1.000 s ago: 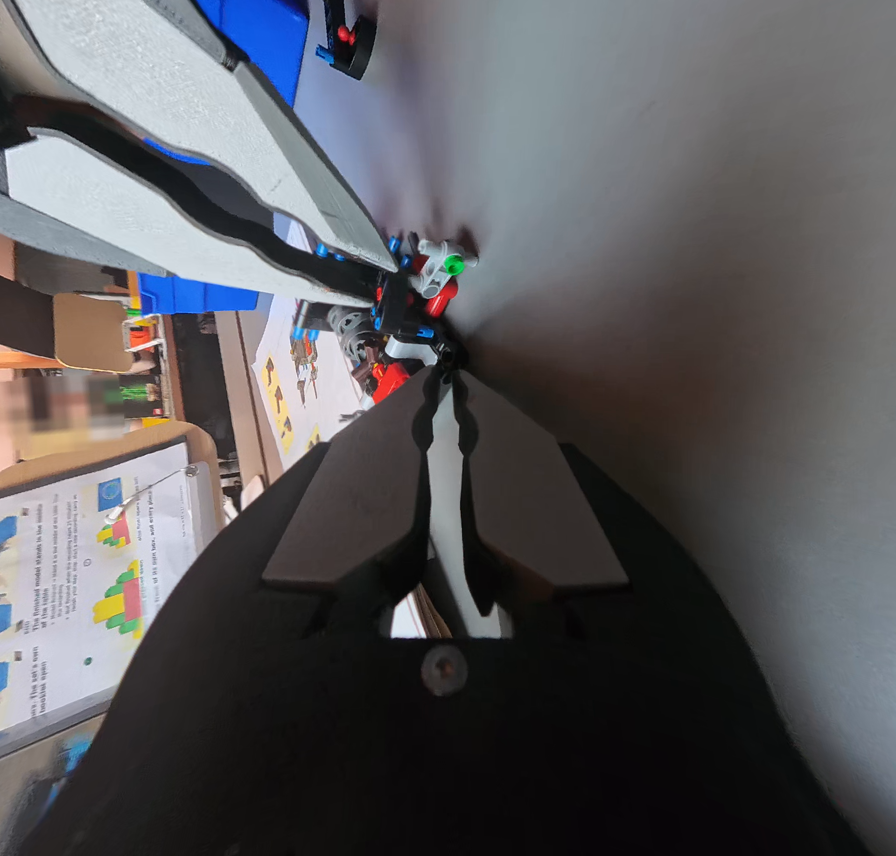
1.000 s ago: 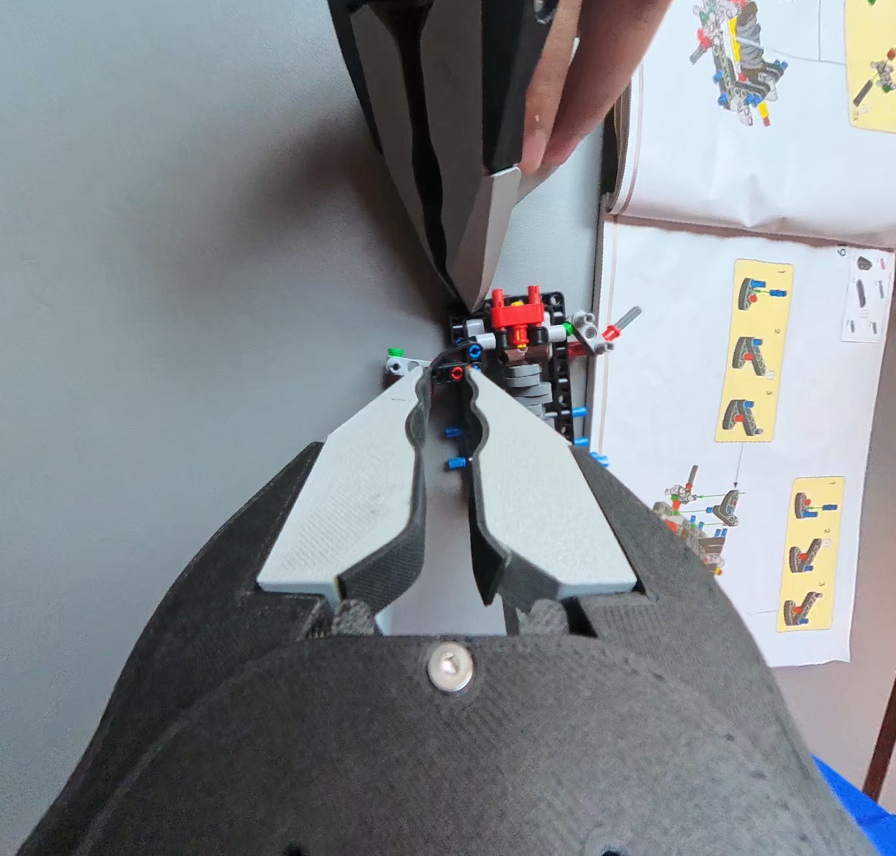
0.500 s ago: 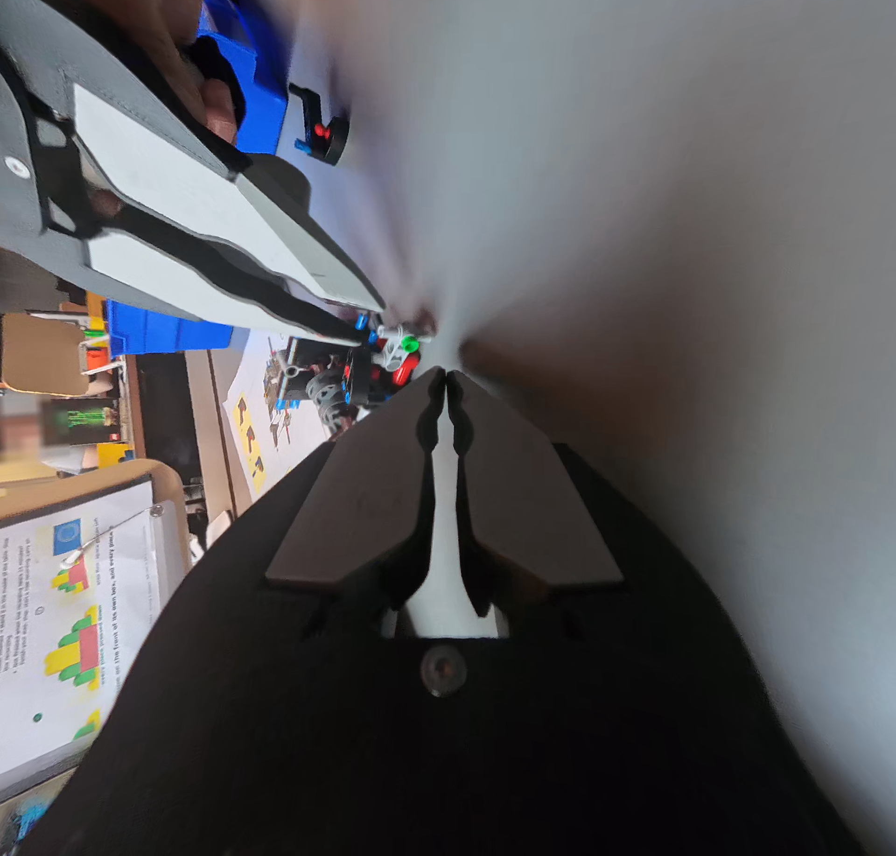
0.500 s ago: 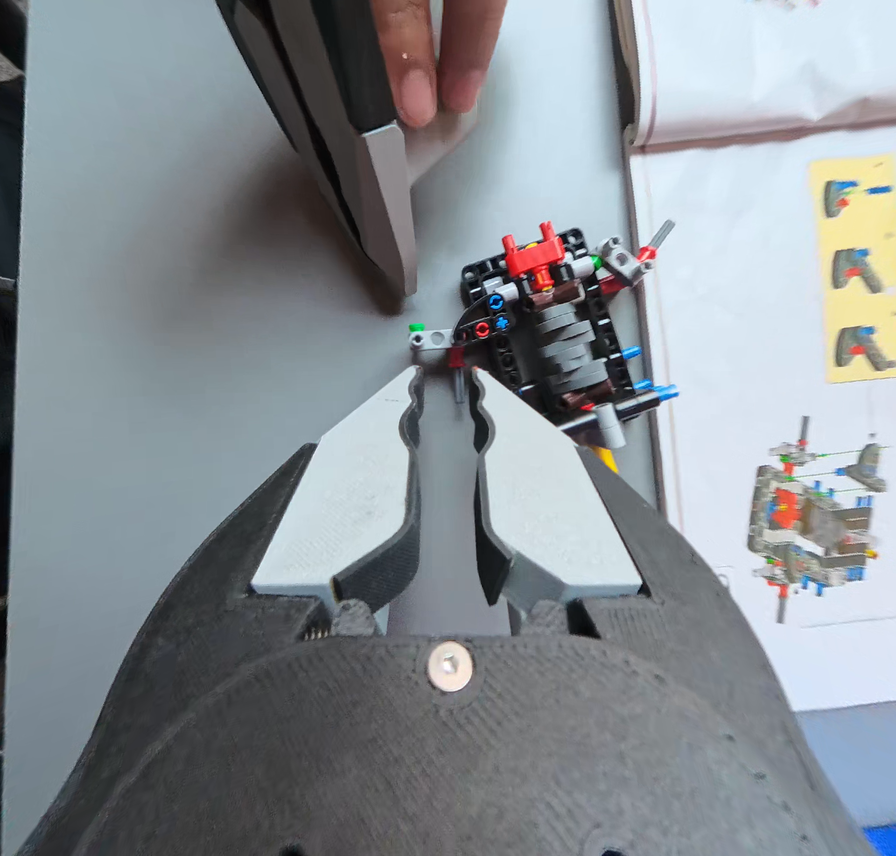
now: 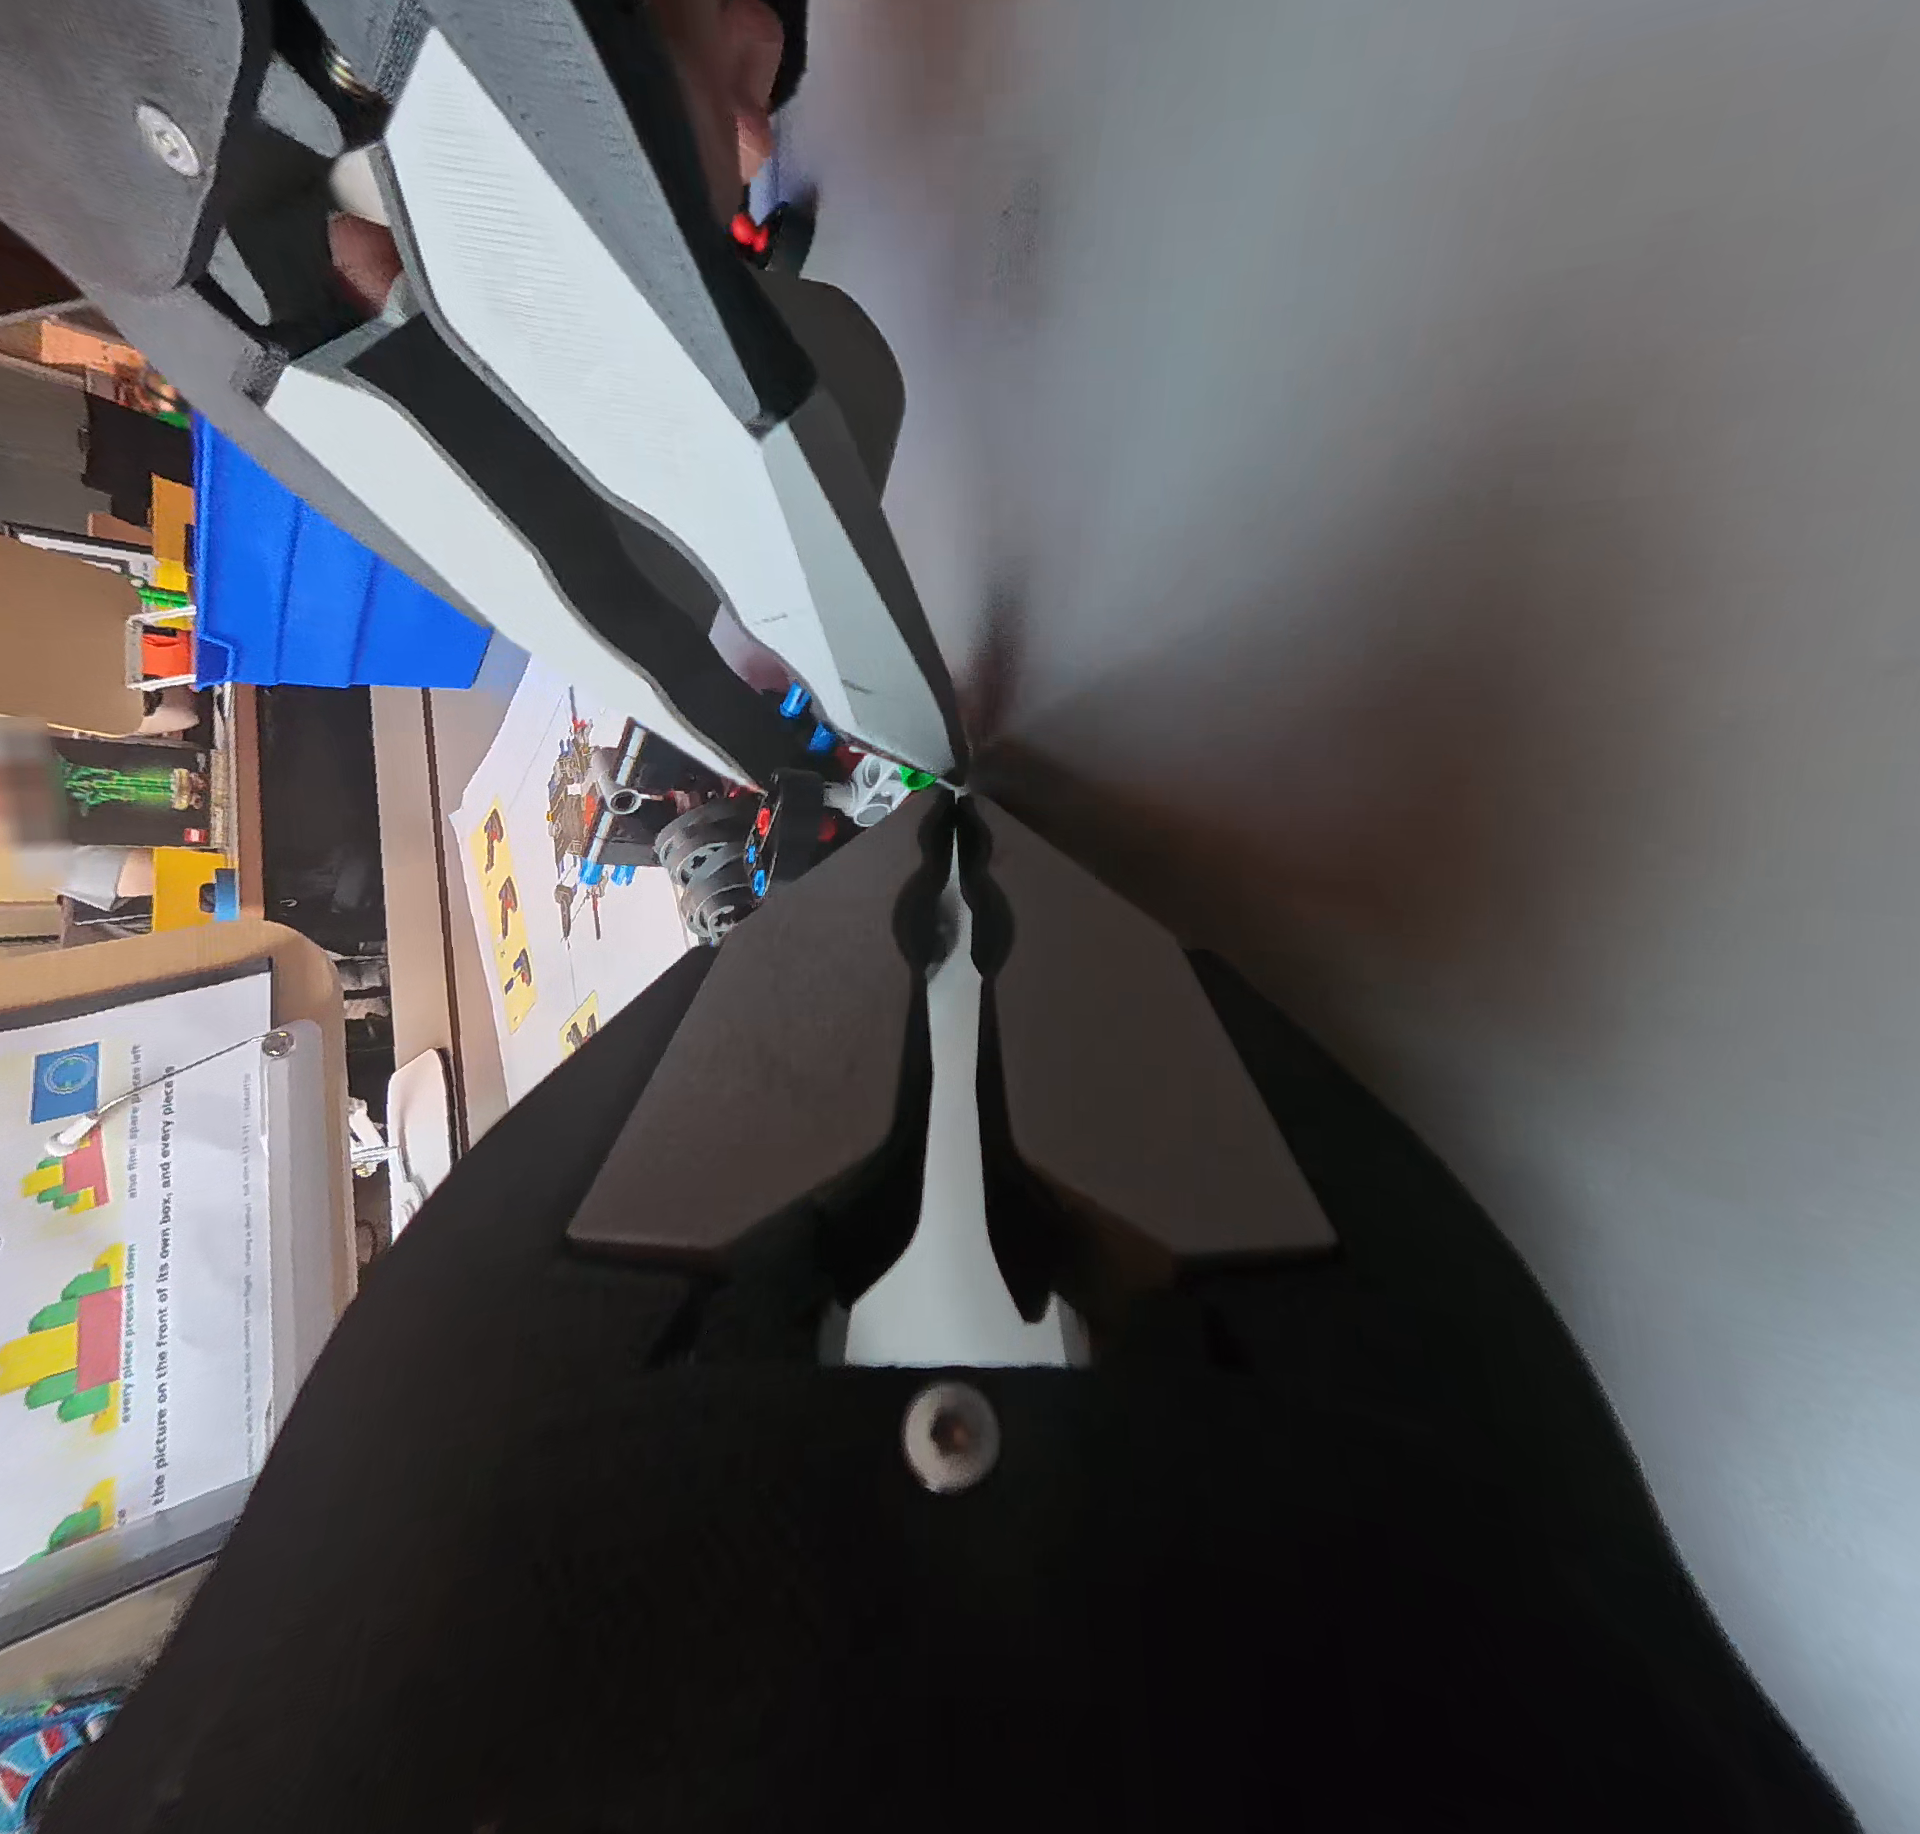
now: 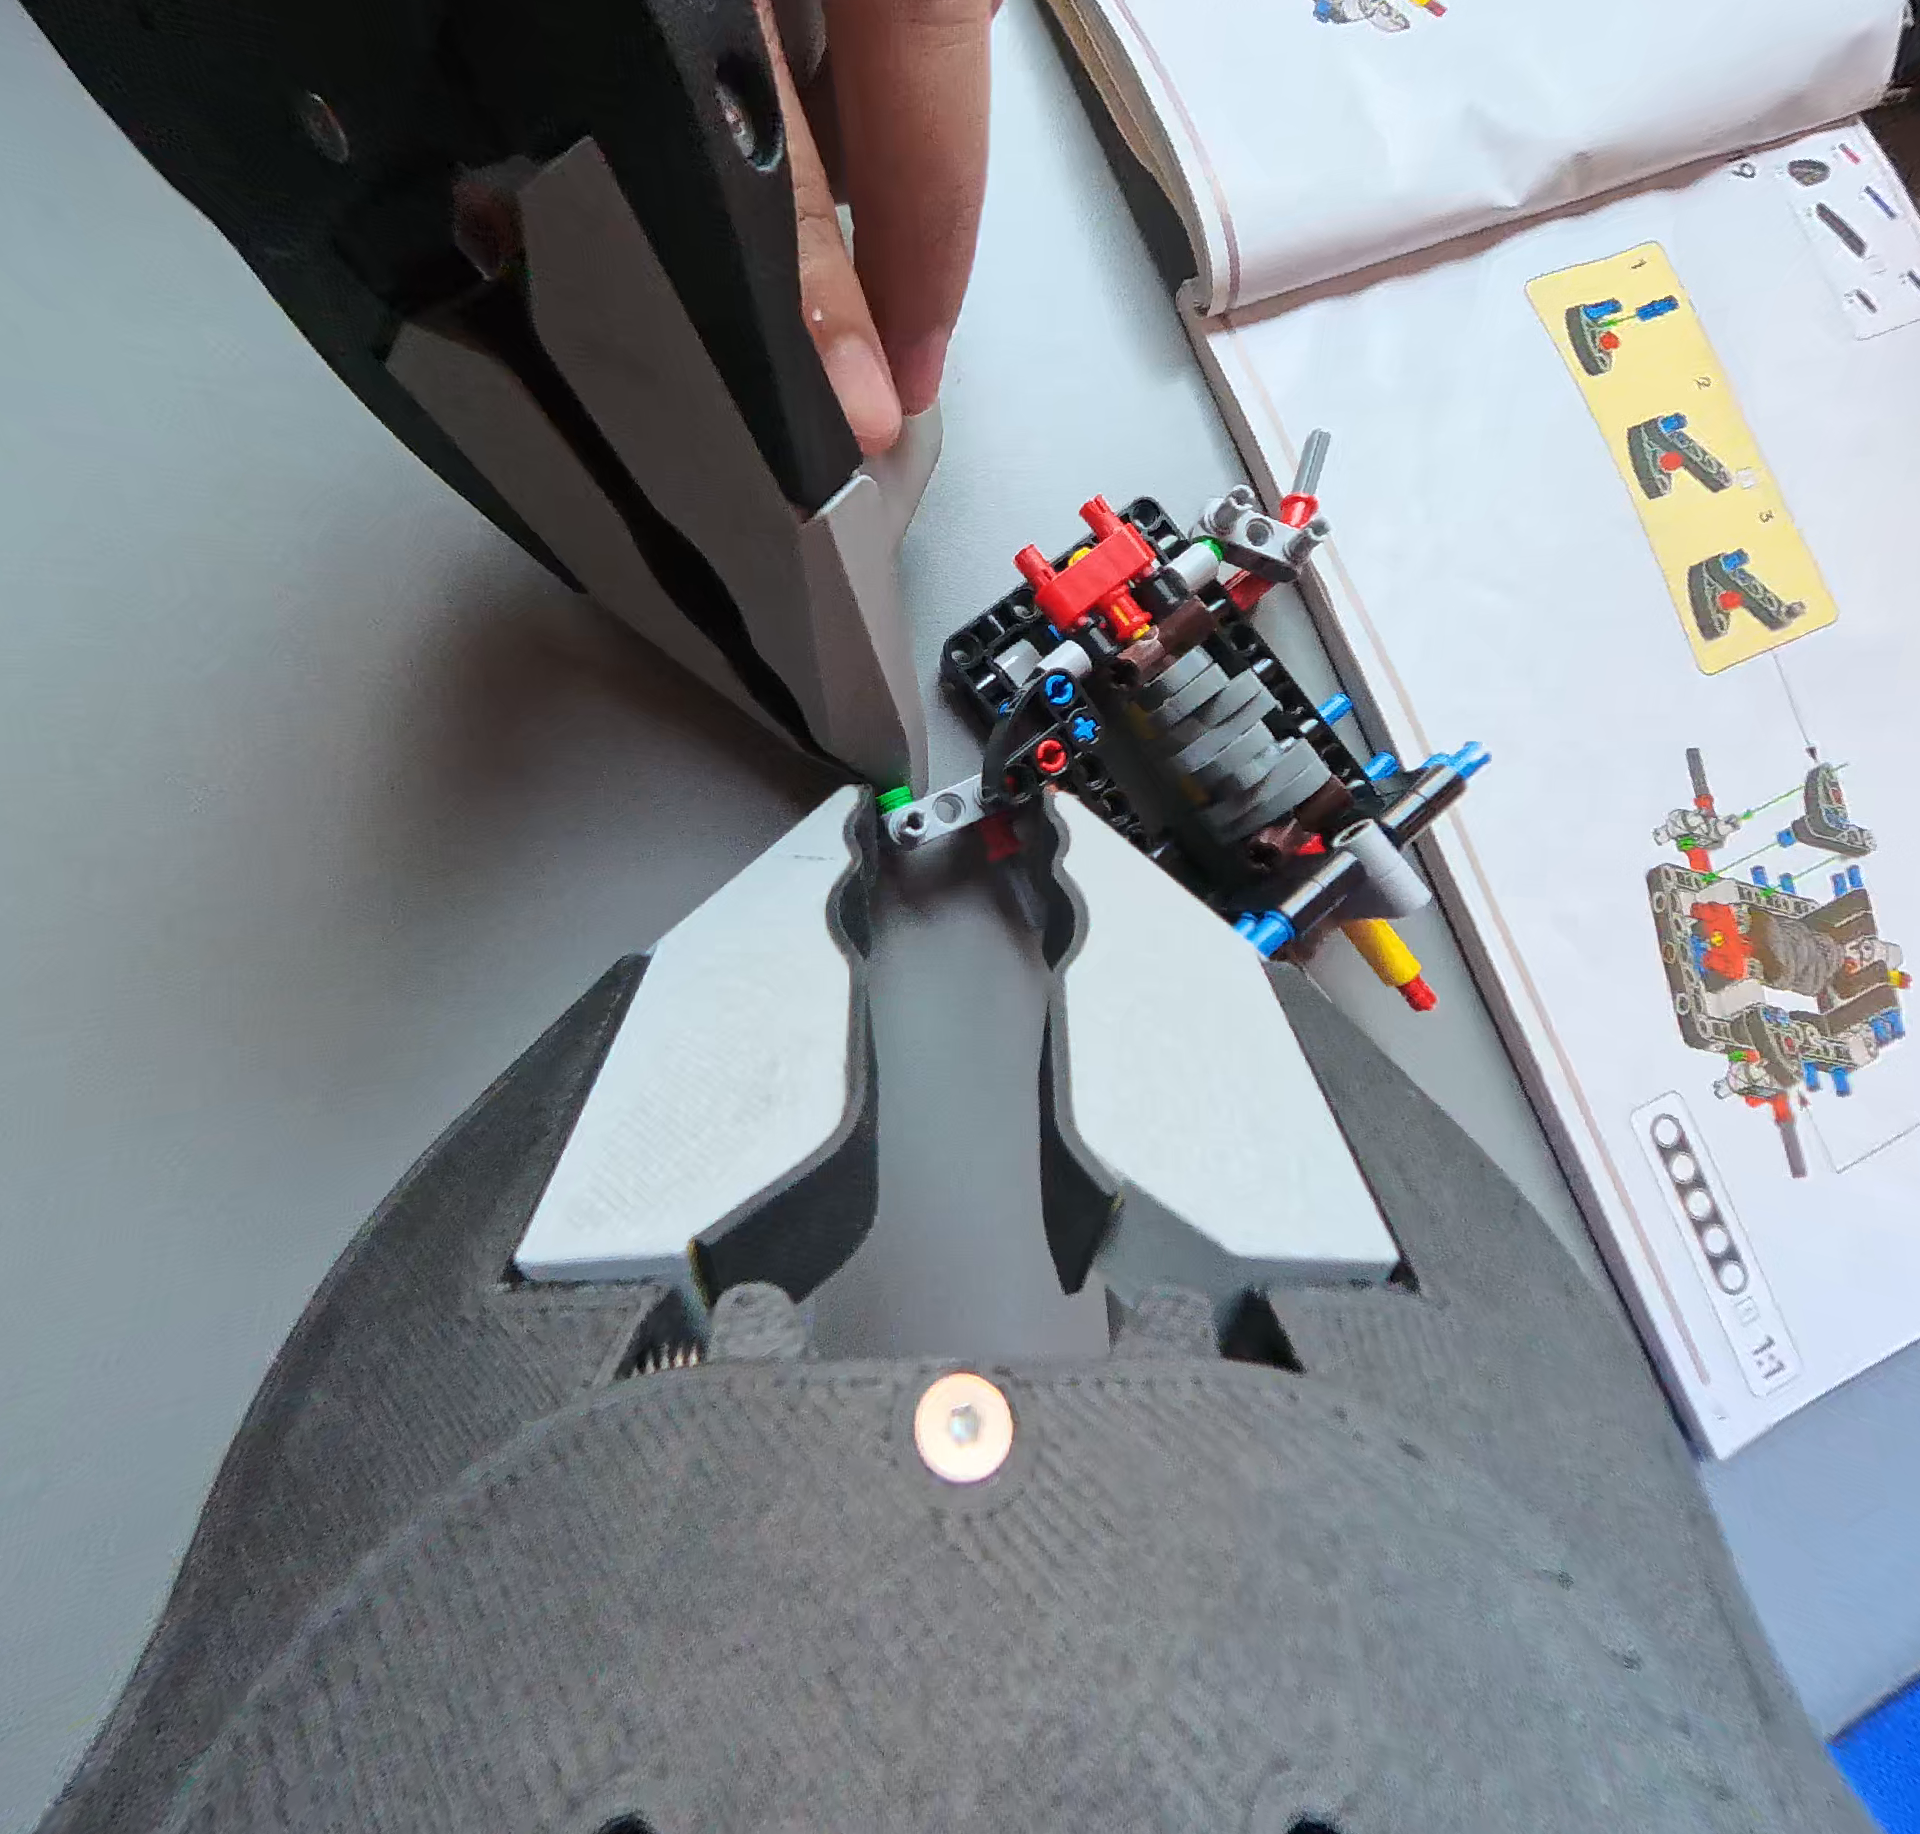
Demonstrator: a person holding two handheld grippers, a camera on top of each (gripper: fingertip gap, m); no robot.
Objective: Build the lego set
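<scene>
- Working both tools at one corner of the half-built lego model (image 6: 1174, 735) (black frame, stacked grey discs at its middle, a red block on top), which lies flat on the grey tabletop (image 6: 312, 745), touching the edge of the open instruction booklet (image 6: 1558, 641).
- Your right gripper (image 6: 956, 813) has its jaws parted; a pale grey connector with a green pin (image 6: 925, 813) sticks out from the model's corner and sits between the tips. Not pinched, as far as the right view shows.
- Your left gripper (image 6: 883, 761), black-bodied with grey fingers, comes down steeply, its jaws all but closed and empty, the tips meeting at the green pin. This looks like a push or a steadying touch, not a grab.
- The left wrist view agrees: the left gripper (image 5: 951, 808) is nearly closed, with the other tool's tips just ahead.
- Likely reason for the pairing: one tool braces while the other seats the connector, since the loose model would slide otherwise.
- The booklet lies open beside the model, plausibly for checking the step.
- Containers: a blue plastic bin (image 5: 312, 600) stands beyond the booklet; you cannot see its contents from here.
- A small black piece with red pins (image 5: 769, 236) lies well apart, blurred.
</scene>
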